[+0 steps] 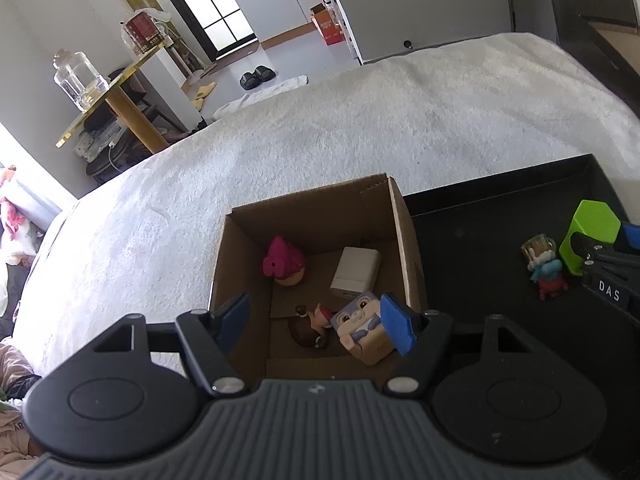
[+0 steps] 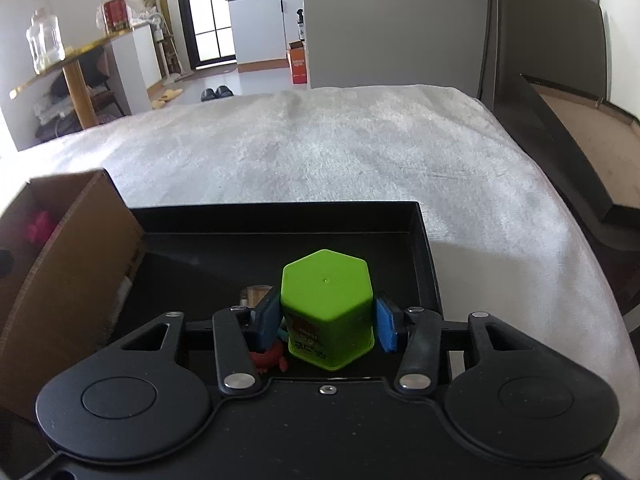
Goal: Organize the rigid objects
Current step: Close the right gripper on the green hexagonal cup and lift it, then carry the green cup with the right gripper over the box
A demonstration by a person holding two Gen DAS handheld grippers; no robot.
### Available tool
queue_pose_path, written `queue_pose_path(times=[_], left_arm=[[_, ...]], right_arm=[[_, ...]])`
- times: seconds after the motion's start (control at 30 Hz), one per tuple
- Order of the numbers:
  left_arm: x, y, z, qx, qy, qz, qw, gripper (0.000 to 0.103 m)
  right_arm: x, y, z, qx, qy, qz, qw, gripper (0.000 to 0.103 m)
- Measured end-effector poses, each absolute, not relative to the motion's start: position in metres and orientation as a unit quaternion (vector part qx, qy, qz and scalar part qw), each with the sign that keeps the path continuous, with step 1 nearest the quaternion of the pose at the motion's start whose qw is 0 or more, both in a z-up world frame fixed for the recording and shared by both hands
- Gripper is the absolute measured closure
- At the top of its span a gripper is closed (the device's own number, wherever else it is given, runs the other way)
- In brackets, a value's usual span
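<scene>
A cardboard box (image 1: 402,216) stands on the white blanket. In it lie a pink figure (image 1: 282,262), a white block (image 1: 356,270), a dark-haired doll (image 1: 308,330) and a cube with a rabbit face (image 1: 362,330). My left gripper (image 1: 316,322) hovers open over the box, empty. A black tray (image 2: 280,220) sits right of the box. My right gripper (image 2: 326,320) has its jaws around a green hexagonal container (image 2: 326,308) in the tray; it also shows in the left wrist view (image 1: 588,232). A small blue and red figurine (image 1: 544,268) stands beside it.
The blanket (image 2: 320,148) stretches beyond box and tray. A dark headboard (image 2: 560,92) rises at the right. A gold side table with a glass jar (image 1: 80,78) stands off to the left, past the bed edge.
</scene>
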State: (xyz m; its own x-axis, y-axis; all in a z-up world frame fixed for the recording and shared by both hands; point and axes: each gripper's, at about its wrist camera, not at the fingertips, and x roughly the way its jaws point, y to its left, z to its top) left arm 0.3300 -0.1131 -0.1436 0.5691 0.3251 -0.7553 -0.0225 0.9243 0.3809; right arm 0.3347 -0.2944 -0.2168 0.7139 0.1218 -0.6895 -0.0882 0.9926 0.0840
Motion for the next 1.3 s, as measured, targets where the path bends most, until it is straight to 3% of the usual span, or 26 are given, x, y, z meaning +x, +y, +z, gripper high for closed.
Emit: queue_pose_path(times=[1.3], left_arm=[[0.265, -0.045, -0.089, 0.079, 0.407, 0.085, 0.906, 0.032]], right_arm=[[0.273, -0.245, -0.106, -0.009, 0.317, 0.073, 0.946, 0.056]])
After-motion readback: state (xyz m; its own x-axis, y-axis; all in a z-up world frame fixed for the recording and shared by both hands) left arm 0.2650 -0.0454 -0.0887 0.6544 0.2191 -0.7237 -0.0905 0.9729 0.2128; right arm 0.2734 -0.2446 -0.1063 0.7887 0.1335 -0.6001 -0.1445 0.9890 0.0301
